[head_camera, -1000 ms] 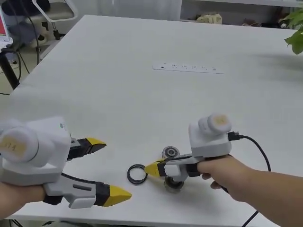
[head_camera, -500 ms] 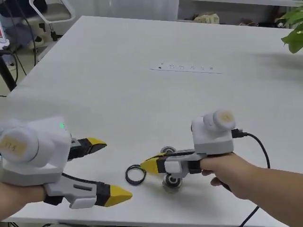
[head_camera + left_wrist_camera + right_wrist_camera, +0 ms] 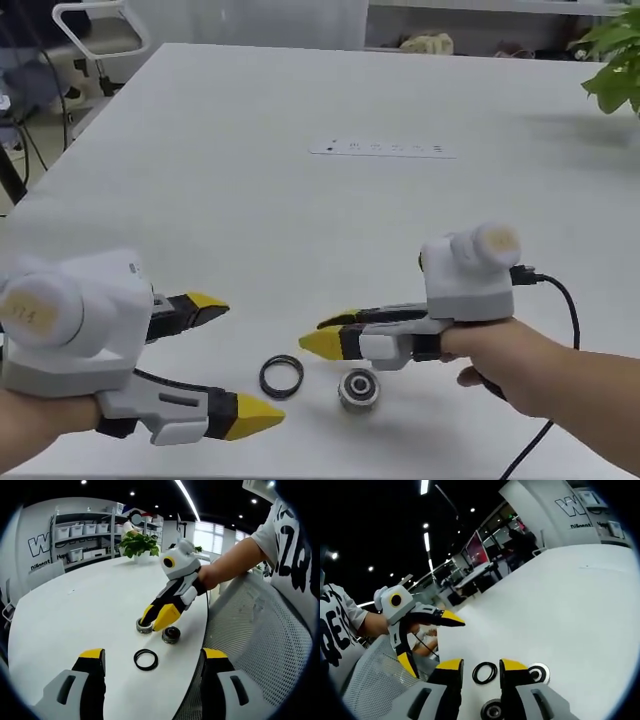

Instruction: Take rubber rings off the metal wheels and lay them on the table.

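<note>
**Asker:** From the head view, where is the loose rubber ring?

**Me:** The rubber ring [image 3: 281,376] lies flat on the white table [image 3: 300,220]. A metal wheel [image 3: 359,389] stands just right of the ring, apart from it. My left gripper [image 3: 232,357] hangs left of the ring with its jaws spread wide and nothing in them. My right gripper [image 3: 325,335] hovers above and to the right of the ring, its yellow tips pointing left. Its jaws are a little parted and hold nothing. Far beyond the ring lie a power strip [image 3: 382,148] and some plant leaves [image 3: 610,75].

**Asker:** And the left gripper view?

**Me:** The rubber ring [image 3: 145,659] lies on the table between my left gripper's [image 3: 154,654] released jaws, just ahead of the tips. Beyond the ring stands the metal wheel [image 3: 171,634], with a second wheel [image 3: 144,626] just beside it. The right gripper [image 3: 157,616] comes down at that second wheel. I cannot tell whether it touches.

**Asker:** The right gripper view?

**Me:** The rubber ring [image 3: 485,672] shows through the gap of my right gripper [image 3: 482,665], which is unclenched and empty. The second wheel [image 3: 538,673] sits beside the ring, partly behind one jaw. The metal wheel [image 3: 492,710] is lower in the gap. My left gripper [image 3: 432,644] gapes on the ring's other side.
</note>
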`<state>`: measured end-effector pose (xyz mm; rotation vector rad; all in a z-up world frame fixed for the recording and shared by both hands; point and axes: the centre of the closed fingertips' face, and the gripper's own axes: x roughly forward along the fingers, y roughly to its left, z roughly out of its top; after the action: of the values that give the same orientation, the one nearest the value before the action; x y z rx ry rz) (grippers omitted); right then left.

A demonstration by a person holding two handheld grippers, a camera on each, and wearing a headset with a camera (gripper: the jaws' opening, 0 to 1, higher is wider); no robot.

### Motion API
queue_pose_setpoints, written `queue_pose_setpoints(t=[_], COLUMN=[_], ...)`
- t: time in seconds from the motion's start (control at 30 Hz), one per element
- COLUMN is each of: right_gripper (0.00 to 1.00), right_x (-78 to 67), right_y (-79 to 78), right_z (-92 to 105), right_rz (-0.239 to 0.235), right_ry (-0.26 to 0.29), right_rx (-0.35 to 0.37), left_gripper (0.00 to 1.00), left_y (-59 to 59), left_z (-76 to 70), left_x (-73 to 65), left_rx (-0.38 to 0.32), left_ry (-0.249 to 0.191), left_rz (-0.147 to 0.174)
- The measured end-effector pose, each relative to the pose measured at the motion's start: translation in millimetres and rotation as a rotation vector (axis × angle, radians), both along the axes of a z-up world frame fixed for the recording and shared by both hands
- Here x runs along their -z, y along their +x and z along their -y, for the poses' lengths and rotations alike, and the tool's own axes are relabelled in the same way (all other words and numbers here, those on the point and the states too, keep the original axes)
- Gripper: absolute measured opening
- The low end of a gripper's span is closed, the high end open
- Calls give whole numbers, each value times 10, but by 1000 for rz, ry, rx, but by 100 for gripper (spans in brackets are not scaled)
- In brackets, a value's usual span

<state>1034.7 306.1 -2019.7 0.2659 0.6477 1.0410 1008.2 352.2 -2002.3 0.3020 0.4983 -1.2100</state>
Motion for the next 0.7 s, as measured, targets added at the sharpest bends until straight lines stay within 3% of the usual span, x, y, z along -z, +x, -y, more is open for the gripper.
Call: queue_pose_setpoints(t=[0.5, 0.7], right_gripper=[39, 44], right_x=[-236, -275], right_y=[-74, -66], right_z=[186, 279], right_rz=[126, 154], right_ry=[-43, -52], right_rx=[-19, 2], left_gripper=[77, 77], left_y=[7, 1], left_z=[25, 45], left_x=[-115, -153], left_rx=[-2, 1], left_ry=[-15, -19], left_rz=[17, 21])
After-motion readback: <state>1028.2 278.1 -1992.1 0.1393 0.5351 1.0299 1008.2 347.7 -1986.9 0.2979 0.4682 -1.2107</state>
